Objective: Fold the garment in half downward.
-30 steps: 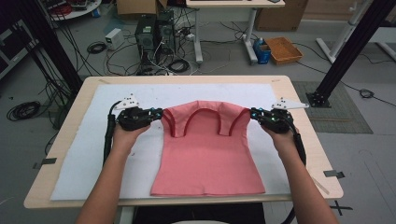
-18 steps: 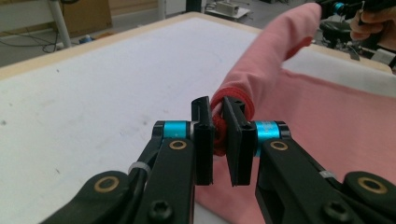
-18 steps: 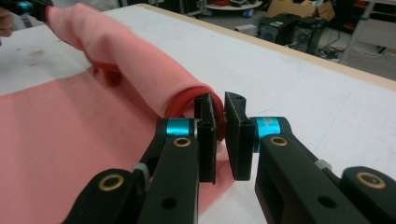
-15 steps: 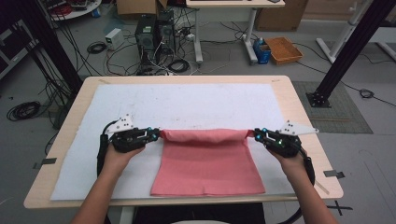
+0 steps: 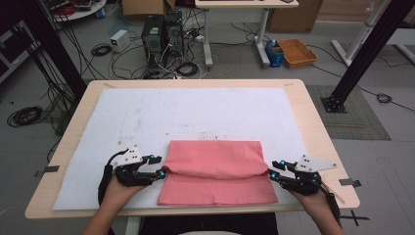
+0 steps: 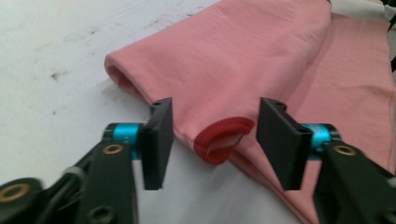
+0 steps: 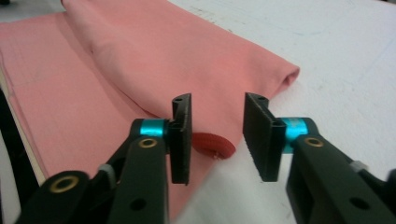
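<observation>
Pink shirt (image 5: 215, 172) lies folded on the white sheet (image 5: 147, 117) covering the worktop (image 5: 313, 122), at the sheet's near edge and roughly centred. Top half is doubled over toward the person; fold line runs across the shirt's far side, lower layer sticks out nearer the person.

Left claw (image 5: 161, 173) sits at the shirt's left edge, about where the folded-over layer ends. It is released: in the left gripper view the left claw (image 6: 212, 140) has its jaws spread wide, with a red-stitched hem loop (image 6: 223, 140) of the shirt lying between them, touching neither. The folded roll of the shirt (image 6: 243, 60) runs away beyond the jaws, the flat layer to its right.

Right claw (image 5: 272, 175) sits at the shirt's right edge, mirror position. Also released: in the right gripper view the right claw (image 7: 218, 135) has its jaws apart, and a red hem loop (image 7: 212, 144) lies on the sheet just behind the left-hand jaw, partly hidden by it. Can't tell whether the jaw touches the loop. The shirt (image 7: 154, 60) lies beyond and to the left of the jaws, bare sheet to the right.

Both hands are at the worktop's near edge, the left hand (image 5: 120, 188) and right hand (image 5: 313, 198) each gripping its tool, either side of the shirt.
</observation>
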### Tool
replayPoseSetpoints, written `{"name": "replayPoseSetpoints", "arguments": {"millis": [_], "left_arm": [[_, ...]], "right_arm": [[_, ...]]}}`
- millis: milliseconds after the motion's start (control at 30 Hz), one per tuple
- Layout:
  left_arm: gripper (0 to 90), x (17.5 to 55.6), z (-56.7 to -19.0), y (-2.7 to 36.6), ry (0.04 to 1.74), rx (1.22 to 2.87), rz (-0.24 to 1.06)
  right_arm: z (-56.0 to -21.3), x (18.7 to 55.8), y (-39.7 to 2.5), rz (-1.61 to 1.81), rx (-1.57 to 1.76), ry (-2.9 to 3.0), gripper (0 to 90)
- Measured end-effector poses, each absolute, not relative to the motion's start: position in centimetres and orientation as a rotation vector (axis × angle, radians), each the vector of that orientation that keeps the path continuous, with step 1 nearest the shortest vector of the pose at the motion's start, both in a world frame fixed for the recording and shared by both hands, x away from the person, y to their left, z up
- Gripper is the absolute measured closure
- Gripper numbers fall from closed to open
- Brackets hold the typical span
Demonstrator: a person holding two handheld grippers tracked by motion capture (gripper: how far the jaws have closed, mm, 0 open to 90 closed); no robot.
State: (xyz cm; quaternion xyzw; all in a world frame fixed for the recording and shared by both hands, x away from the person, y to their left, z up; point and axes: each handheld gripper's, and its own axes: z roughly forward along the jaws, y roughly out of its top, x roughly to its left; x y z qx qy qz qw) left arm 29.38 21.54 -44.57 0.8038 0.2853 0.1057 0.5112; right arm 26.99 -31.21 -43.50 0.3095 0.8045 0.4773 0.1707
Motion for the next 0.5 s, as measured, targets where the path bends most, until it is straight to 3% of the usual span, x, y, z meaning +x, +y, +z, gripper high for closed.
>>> {"name": "replayPoseSetpoints", "arguments": {"millis": [167, 500], "left_arm": [[33.6, 29.4, -44.5, 22.0, 0.732, 1.892, 0.214], [30.5, 31.1, -44.9, 20.2, 0.779, 1.963, 0.164]], "right_arm": [[-43.5, 27.5, -31.3, 1.369, 0.951, 2.274, 52.3], [-44.8, 28.9, -30.3, 1.284, 1.02, 2.357, 51.3]]}}
